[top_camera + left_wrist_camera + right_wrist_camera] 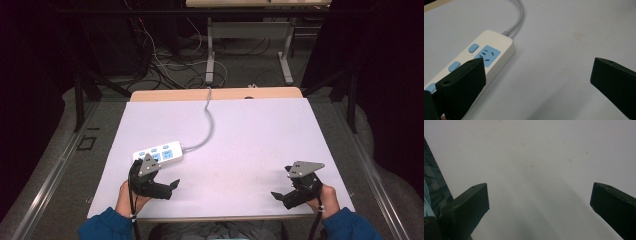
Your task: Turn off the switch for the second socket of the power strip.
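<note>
A white power strip [159, 154] with blue sockets and switches lies at the left of the white table top [250, 130]; its grey cable [209, 122] runs to the far edge. My left gripper [162, 175] sits just in front of the strip, open and holding nothing. In the left gripper view the left gripper [537, 68] has its left jaw over the power strip [491, 53] and its right jaw over bare table. My right gripper [282, 182] rests near the front right corner, open and holding nothing. The right gripper [537, 191] has only white surface between its jaws.
A second table's legs [210, 55] and tangled cables [165, 65] are on the floor beyond the far edge. The table's front edge [215, 218] lies just under both hands. A dark strip [434, 185] past the table edge shows at the left of the right gripper view.
</note>
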The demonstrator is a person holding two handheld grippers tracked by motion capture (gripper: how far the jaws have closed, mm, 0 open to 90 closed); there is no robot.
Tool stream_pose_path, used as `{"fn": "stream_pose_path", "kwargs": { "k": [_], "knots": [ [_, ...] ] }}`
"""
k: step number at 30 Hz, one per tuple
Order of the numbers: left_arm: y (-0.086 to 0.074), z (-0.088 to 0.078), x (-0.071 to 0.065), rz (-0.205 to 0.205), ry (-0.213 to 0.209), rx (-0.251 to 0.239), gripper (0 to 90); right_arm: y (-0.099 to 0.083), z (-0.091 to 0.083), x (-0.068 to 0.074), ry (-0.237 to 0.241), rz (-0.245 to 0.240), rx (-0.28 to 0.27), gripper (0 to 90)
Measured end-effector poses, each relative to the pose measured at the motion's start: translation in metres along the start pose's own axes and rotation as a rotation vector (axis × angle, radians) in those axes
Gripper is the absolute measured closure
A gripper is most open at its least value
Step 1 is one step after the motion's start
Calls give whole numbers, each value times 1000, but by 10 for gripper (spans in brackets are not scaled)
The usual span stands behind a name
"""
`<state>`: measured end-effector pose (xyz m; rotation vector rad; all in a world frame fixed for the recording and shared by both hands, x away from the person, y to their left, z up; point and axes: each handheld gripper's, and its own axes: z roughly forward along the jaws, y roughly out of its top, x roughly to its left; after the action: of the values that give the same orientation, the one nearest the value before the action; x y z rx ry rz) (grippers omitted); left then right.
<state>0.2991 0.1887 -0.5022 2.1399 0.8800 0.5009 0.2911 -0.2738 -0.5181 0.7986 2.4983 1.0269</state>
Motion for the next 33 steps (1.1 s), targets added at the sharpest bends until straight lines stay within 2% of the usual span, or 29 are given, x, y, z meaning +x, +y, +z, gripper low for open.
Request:
{"fn": "stream_pose_path", "kwargs": {
  "k": [4,9,10,11,13,16,33],
  "knots": [
    [-2,-3,-2,-5,-8,0,0,0,0,-1,3,-10,1,15],
    [-6,-6,-5,17,-17,3,0,0,0,-1,2,-12,0,15],
    [-7,-6,-6,6,-18,-3,0,0,0,-1,2,-14,0,15],
    [-8,-7,-6,19,-16,0,0,0,0,-1,1,-15,1,15],
    [-9,-8,-6,17,-17,0,0,0,0,0,1,-5,3,15],
    [-12,-9,-6,24,-16,-10,0,0,0,-1,1,-15,0,15],
    [-24,-14,-5,23,-12,-18,0,0,1,-1,0,-11,4,15]
  ]
}}
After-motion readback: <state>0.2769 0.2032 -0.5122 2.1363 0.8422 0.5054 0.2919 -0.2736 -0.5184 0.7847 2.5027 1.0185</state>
